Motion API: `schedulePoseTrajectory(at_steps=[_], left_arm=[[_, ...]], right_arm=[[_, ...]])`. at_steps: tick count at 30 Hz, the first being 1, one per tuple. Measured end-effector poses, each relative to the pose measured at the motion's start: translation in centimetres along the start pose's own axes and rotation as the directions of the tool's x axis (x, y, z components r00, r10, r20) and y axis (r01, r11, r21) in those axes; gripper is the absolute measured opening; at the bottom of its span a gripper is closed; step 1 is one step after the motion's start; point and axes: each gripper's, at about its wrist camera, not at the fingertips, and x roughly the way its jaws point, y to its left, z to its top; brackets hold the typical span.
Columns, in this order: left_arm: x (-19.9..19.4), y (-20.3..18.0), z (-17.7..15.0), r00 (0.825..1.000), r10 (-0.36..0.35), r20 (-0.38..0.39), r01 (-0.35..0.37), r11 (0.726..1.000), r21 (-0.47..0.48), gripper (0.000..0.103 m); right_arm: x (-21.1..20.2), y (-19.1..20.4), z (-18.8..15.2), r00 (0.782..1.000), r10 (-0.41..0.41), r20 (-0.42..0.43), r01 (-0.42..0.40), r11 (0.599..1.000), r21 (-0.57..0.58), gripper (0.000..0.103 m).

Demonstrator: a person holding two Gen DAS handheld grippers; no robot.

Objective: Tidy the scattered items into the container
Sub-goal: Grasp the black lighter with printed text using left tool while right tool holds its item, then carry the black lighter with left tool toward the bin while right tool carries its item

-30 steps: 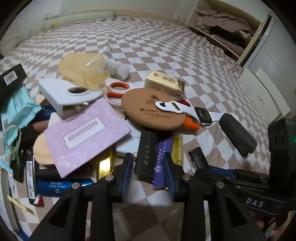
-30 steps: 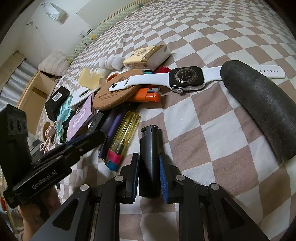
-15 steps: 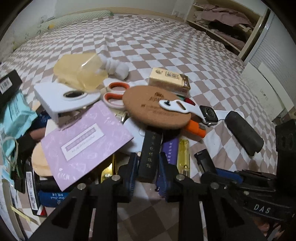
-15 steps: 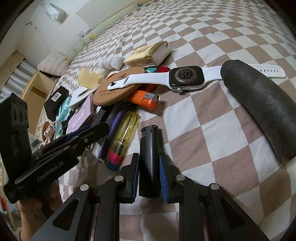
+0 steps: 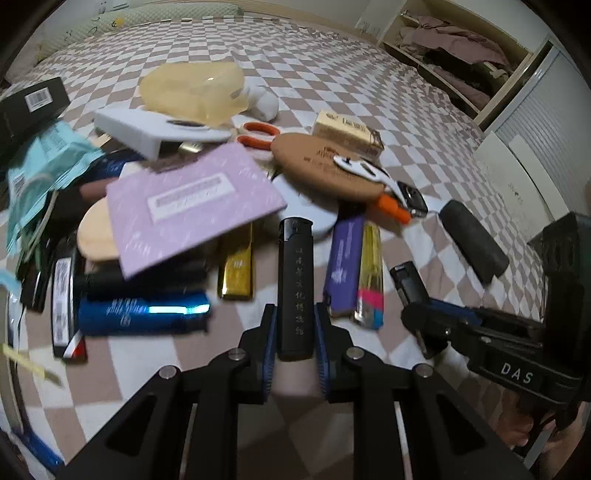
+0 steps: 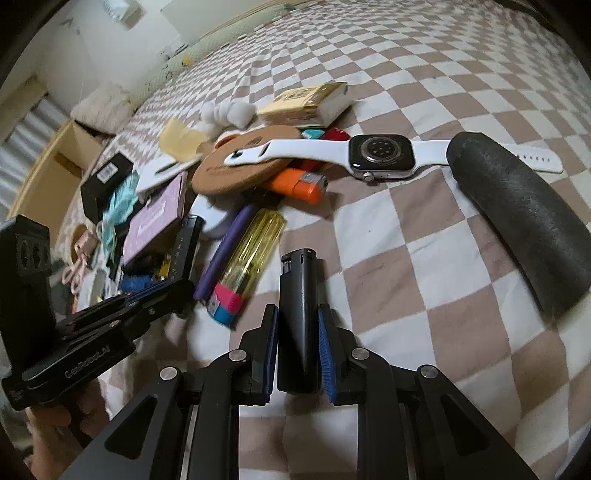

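A home bedroom is shown. A bed covered by a brown-and-white checked sheet [image 5: 332,85] fills both views, and a long pale green bolster pillow [image 5: 147,18] is laid along its far edge. Folded clothes are stacked in an open cream wooden wardrobe [image 5: 461,55], and a wall-mounted white air conditioner [image 6: 118,11] is seen above.

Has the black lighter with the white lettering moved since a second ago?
Yes. The black lettered lighter has been pulled out from under the cork coaster, toward the camera, gripped by the left gripper.
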Motion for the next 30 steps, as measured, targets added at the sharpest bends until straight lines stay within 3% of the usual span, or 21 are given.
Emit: schedulePoseTrajectory(at_steps=[6,17,30], left_arm=[[-1.4,0.3,-1.6,1.000,0.026,-0.007,-0.026,1.000,0.001,0.019],[-6.4,2.3,-3.0,0.994,0.101,0.049,-0.100,0.995,-0.028,0.019],[-14.7,3.8,-2.0,0.969,0.154,0.192,-0.149,0.988,-0.038,0.019]], right_arm=[[-0.6,1.3,-1.2,0.999,-0.031,-0.022,0.030,0.999,-0.044,0.021],[-1.7,3.6,-1.3,0.999,0.030,-0.044,-0.031,0.999,-0.013,0.021],[-6.5,8.7,1.2,0.993,0.084,0.078,-0.081,0.996,-0.047,0.021]])
